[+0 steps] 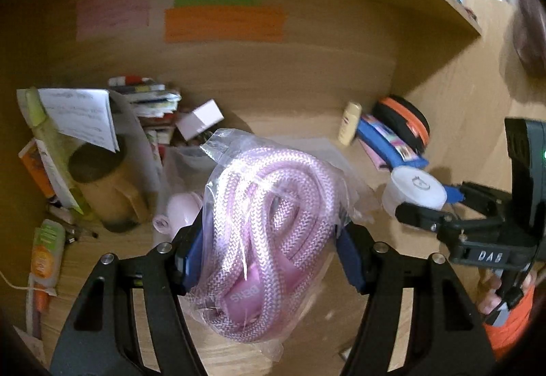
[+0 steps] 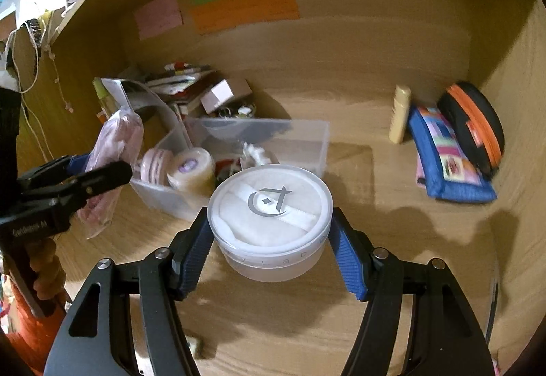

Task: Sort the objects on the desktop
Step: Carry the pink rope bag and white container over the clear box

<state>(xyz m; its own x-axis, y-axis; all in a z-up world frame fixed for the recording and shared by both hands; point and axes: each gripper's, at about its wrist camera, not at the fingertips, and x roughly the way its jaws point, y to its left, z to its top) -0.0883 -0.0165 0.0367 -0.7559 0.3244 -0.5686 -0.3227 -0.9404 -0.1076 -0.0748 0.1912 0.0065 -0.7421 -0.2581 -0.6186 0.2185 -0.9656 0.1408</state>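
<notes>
A clear plastic bag holding a coiled pink braided cord (image 1: 273, 225) hangs above the desk, with my left gripper (image 1: 269, 256) shut on it; its blue pads press both sides of the bag. The same bag (image 2: 112, 150) shows at the left of the right wrist view, in the left gripper (image 2: 102, 167). My right gripper (image 2: 269, 239) is shut on a round white powder-puff jar (image 2: 271, 222) with a clear lid and a grey logo, lifted off the desk. That jar (image 1: 414, 190) and the right gripper (image 1: 430, 202) appear at the right of the left wrist view.
A clear plastic bin (image 2: 307, 143) with tape rolls (image 2: 189, 171) sits mid-desk. Books and papers (image 2: 181, 82) are piled at back left. A cream bottle (image 2: 400, 114), a blue pouch (image 2: 443, 157) and a black-orange case (image 2: 474, 126) lean at the right wall. Coloured notes (image 2: 245, 7) are stuck on the back panel.
</notes>
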